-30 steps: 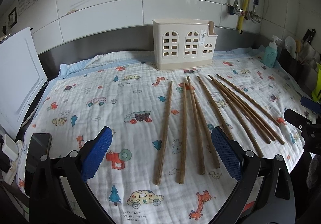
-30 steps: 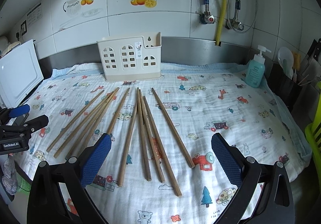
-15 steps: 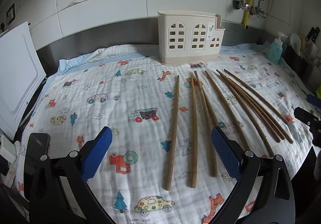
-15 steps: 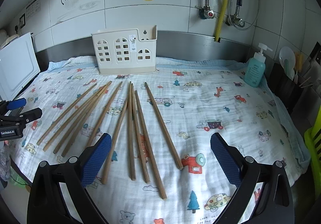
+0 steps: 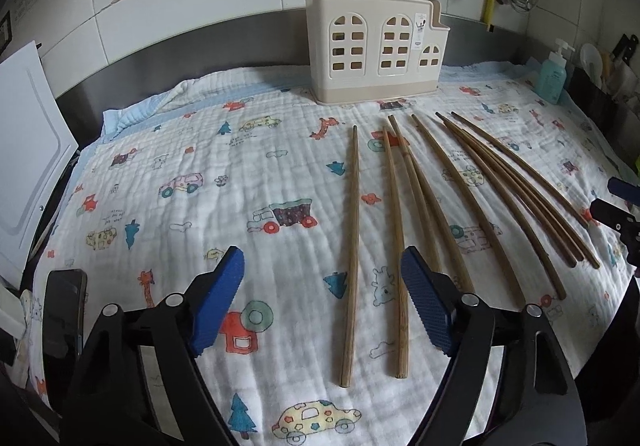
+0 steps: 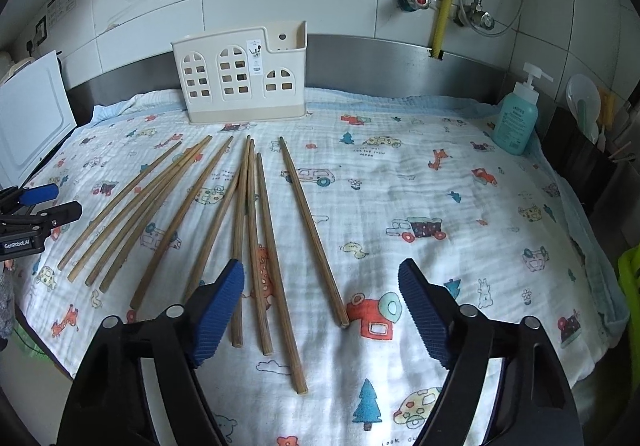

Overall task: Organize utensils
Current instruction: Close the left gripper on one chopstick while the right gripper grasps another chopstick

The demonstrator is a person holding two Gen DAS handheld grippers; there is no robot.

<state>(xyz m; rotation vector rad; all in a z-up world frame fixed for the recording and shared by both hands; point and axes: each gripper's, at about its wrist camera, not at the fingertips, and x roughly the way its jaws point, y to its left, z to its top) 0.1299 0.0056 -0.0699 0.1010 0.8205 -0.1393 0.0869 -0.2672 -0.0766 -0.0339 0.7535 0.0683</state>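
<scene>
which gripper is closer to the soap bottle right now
Right. The right gripper hovers open over the cloth with the soap bottle ahead to its right; the left gripper sits beyond the chopsticks, far across from it.

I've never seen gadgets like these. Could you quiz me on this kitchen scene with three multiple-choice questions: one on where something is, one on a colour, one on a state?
1. Where is the cream plastic utensil holder with arched window holes?
A. Lying among the chopsticks
B. Upright at the back edge of the printed cloth, beyond the brown wooden chopsticks
C. Held in a gripper

2. What colour is the pump soap bottle?
A. Teal
B. Red
C. Yellow

3. How are the left gripper and right gripper?
A. Both shut on chopsticks
B. One open, one shut
C. Both open, holding nothing

Answers: B, it stands near the steel backsplash; A, its body is blue-green; C, cloth shows between each pair of fingers.
</scene>
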